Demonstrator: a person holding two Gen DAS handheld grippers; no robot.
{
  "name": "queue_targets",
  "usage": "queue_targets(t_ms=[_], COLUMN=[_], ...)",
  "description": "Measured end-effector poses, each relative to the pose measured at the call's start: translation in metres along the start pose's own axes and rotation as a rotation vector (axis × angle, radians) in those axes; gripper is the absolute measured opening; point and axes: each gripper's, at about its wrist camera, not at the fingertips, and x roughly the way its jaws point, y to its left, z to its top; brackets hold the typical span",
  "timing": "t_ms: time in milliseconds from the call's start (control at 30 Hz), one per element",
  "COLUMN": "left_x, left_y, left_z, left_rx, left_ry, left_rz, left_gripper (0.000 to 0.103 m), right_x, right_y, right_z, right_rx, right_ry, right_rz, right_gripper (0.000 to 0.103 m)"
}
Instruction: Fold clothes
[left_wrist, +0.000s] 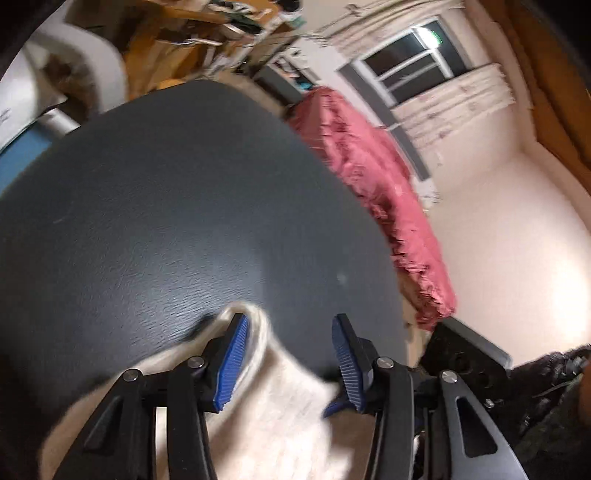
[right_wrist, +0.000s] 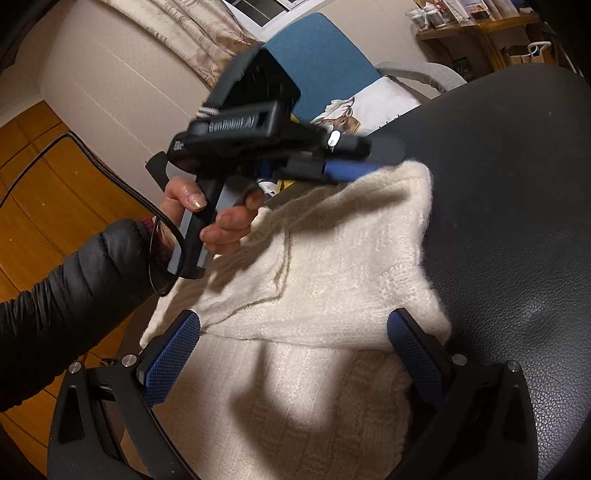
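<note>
I have a cream knit sweater (right_wrist: 314, 280) lying on the dark leather-look table (right_wrist: 509, 236), bunched toward the table's near edge, with part of it draping off toward me. My left gripper (left_wrist: 291, 354) is the one that matters now: its blue pads (left_wrist: 232, 362) stand apart with nothing pinched between them. One pad sits just over the sweater's far rounded edge, and the knit spreads under and behind both fingers back toward my side. So the cloth lies below and rearward of the left tips, and bare table lies ahead of them. From the right wrist view the same left gripper (right_wrist: 354, 168) comes in from the left side, held by a hand (right_wrist: 218, 218) in a dark puffy sleeve (right_wrist: 74, 295), its tips hovering at the sweater's far upper corner; whether they touch the wool I cannot tell through the blur. My right gripper (right_wrist: 295, 354) is spread wide too, straddling the near part of the sweater without clamping it. The garment's long axis seems to run from me away toward that far corner, so I judge the left hand is nearer the edge worth grabbing.
</note>
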Motion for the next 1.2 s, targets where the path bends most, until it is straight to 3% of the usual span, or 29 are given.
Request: queue_targets(t_ms=[67,100,133,267,500,533,600,700,867,967,1000,1100,1200], left_x=[0.011,0.017,0.019,-0.001,0.0,-0.001,-0.008,-0.019,-0.012,0.021,0.028,0.029,0.036], left_y=[0.0,0.0,0.0,-0.003,0.018,0.017,0.011,-0.013,-0.053,-0.058,-0.056,-0.042,-0.038], left_z=[-0.001,-0.003,-0.004,-0.014,-0.018,-0.017,-0.018,-0.025,-0.043,-0.054,-0.055,-0.051,-0.053], left_rx=[0.033,0.049,0.061,0.073,-0.024,-0.029,-0.037,-0.047,0.058,0.09,0.088,0.021,-0.003], left_ry=[0.017,0.021,0.01,-0.179,-0.202,-0.201,-0.214,-0.284,-0.171,0.004,0.027,-0.018,-0.096], left_rz=[0.082,0.141,0.175,0.188,0.372,0.388,0.378,0.331,0.202,0.279,0.289,0.231,0.226], left_gripper=[0.039,0.019,0.005,0.006,0.004,0.009,0.022,0.022,0.022,0.022,0.022,0.022,0.02], right_x=[-0.002,-0.002,-0.003,-0.003,-0.002,-0.002,-0.002,-0.001,-0.002,-0.005,-0.006,-0.01,-0.003], right_y=[-0.001,-0.001,-0.001,-0.003,-0.004,-0.004,-0.004,-0.004,-0.005,-0.005,-0.004,0.002,0.0], right_z=[-0.001,-0.001,0.0,0.0,0.001,0.001,0.001,0.002,0.002,0.0,-0.001,-0.003,-0.004], right_rx=[0.002,0.004,0.007,0.019,0.023,0.023,0.022,0.024,0.027,0.018,0.014,-0.012,-0.008], right_ry=[-0.001,-0.002,-0.003,-0.009,-0.012,-0.012,-0.012,-0.013,-0.022,-0.034,-0.035,-0.052,-0.017], right_rz=[0.003,0.005,0.009,0.022,0.025,0.025,0.023,0.025,0.036,0.054,0.058,0.079,0.092], right_gripper=[0.103,0.103,0.103,0.103,0.103,0.103,0.103,0.103,0.103,0.103,0.103,0.103,0.103])
